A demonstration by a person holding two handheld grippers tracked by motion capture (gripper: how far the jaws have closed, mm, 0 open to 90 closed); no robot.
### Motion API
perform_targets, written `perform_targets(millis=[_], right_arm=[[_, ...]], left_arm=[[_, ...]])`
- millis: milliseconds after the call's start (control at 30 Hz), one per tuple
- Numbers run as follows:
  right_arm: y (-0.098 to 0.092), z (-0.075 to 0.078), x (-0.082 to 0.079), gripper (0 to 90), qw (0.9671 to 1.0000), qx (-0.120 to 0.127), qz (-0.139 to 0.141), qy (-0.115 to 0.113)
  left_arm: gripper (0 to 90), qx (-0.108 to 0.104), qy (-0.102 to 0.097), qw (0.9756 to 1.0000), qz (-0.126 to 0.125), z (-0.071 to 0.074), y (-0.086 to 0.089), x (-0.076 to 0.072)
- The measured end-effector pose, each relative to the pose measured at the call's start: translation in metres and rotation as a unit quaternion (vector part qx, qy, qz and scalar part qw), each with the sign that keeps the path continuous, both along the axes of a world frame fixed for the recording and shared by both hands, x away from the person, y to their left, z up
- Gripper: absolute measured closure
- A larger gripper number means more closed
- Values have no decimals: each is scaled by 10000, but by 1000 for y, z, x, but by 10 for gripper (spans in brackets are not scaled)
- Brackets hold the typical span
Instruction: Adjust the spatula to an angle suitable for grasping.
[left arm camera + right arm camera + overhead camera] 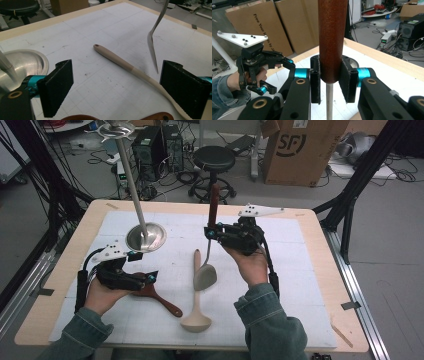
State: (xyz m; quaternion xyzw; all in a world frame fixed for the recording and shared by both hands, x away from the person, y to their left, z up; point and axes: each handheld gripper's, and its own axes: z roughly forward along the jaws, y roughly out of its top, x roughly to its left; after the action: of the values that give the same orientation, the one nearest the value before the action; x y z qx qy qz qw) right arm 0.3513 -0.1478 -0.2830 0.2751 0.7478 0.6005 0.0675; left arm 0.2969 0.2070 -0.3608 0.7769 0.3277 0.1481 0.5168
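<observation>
Your right tongs are clenched on the red-brown wooden grip of the turner, and you hold it upright: grip on top, steel shank running straight down through the jaws, grey blade hanging at the bottom. That vertical axis is what the coming move depends on. The blade hangs clear of the bench, close by the handle of the beige ladle, so any lowering has to keep to one side of that handle. The beige ladle lies lengthwise away from you, bowl toward you and handle tip pointing to the far edge.

Your left tongs are released, jaws wide apart with nothing pressed between them. They hover low over the dark wooden spoon, which lies slanted under them, its handle running out toward your right. Your left hand is much the nearer to that spoon, and your right hand is busy with the turner.

Count: four utensils, one of each: turner, beige ladle, dark wooden spoon, and the steel ladle standing on its bowl, far left, handle sticking up; two tongs
</observation>
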Motion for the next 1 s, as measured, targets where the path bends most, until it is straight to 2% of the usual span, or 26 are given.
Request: perform_targets(millis=[267,433,1000], right_arm=[[18,1,1,733,9999,-57,108,-26],[27,1,1,733,9998,-66,178,-3],[54,2,1,732,9991,12,421,-2]], left_arm=[[134,46,-6,10000,-29,5,-6,5],[145,-49,-51,10000,-61,11,-12,7],[188,-87,-134,9997,-201,20,-32,13]])
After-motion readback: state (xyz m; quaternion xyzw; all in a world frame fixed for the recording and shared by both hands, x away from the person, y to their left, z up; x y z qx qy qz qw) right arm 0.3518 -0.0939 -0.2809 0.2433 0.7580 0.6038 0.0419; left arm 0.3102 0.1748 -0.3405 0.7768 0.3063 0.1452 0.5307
